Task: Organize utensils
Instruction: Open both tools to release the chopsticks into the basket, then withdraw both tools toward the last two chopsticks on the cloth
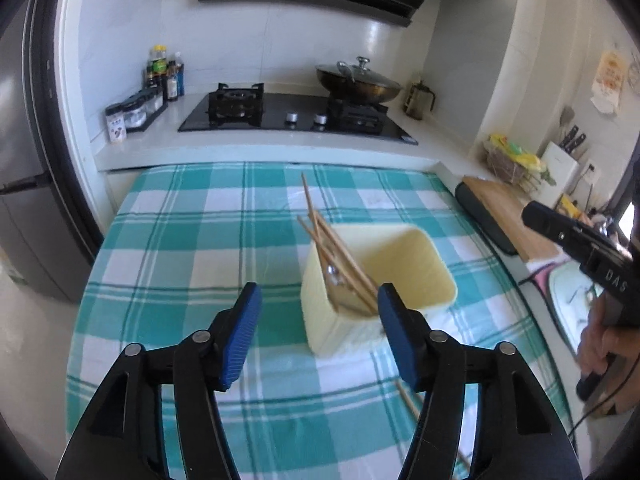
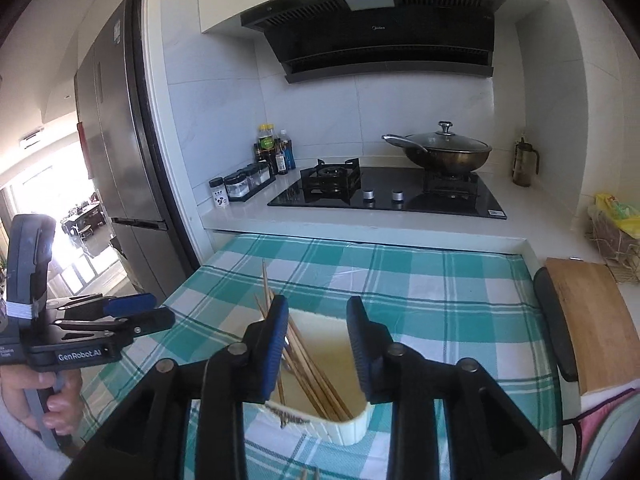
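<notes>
- Left tongs (image 1: pixel 318 322) released, empty; holder (image 1: pixel 416 276) with chopsticks (image 1: pixel 340 252) just beyond, right.
- Right tongs (image 2: pixel 317 350) released over holder (image 2: pixel 352 420); base hidden.
- Loose chopstick (image 1: pixel 408 398) near, partly hidden.

Left gripper (image 1: pixel 318 320) held low, blue-padded jaws spread wide and holding nothing, right gripper (image 2: pixel 318 344) also spread apart and holding nothing, a bare hand (image 2: pixel 38 400) gripping the left handle

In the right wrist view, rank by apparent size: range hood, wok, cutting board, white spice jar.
Largest to smallest:
1. range hood
2. cutting board, though it sits nearer the camera, so that is unsure
3. wok
4. white spice jar
</notes>
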Demonstrator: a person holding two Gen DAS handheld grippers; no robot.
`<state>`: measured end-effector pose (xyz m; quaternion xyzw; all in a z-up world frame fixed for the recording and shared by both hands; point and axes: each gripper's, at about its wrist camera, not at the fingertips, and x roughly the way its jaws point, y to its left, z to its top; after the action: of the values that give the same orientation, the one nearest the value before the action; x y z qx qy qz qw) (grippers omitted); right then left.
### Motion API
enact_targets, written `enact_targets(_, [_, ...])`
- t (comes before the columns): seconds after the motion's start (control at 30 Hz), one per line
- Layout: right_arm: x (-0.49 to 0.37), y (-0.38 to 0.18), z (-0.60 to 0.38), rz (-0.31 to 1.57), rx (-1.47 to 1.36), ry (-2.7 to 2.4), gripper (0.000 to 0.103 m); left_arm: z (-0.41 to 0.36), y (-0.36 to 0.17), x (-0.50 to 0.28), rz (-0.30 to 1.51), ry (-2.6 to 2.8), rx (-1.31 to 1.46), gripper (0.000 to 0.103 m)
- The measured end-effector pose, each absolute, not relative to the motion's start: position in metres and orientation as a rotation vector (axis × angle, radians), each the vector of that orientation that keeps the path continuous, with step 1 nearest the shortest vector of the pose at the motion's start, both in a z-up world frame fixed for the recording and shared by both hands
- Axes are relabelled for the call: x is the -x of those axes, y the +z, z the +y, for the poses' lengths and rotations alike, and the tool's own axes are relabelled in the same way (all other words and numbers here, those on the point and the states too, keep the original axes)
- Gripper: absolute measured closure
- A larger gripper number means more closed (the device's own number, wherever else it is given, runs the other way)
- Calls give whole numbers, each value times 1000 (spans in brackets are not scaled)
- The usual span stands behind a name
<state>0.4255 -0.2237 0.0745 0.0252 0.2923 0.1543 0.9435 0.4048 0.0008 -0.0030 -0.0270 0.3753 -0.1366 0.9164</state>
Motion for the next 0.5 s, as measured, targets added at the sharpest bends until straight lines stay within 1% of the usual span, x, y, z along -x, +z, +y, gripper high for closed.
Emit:
enact_targets(0.03, [-412, 70, -230, 601, -46, 311, 70, 3, -15, -390, 795, -287, 40, 34])
enact_targets(0.07, [-399, 62, -237, 611, -41, 306, 66, 4, -32, -373, 824, -296, 30, 33])
enact_targets(0.13, [-370, 35, -251, 645, -32, 289, 65, 2, -68, -344, 882, -313, 25, 33])
enact_targets(0.3, [-292, -68, -288, 829, -56, 180, 65, -11, -158, -271, 995, -255, 71, 33])
enact_targets(0.4, [-249, -110, -301, 911, -51, 90, 65, -22, -183, -245, 1028, -247, 142, 33])
enact_targets(0.5, [-216, -125, -304, 921, -58, 68, 65, -38, -182, -233, 994, -256, 130, 33])
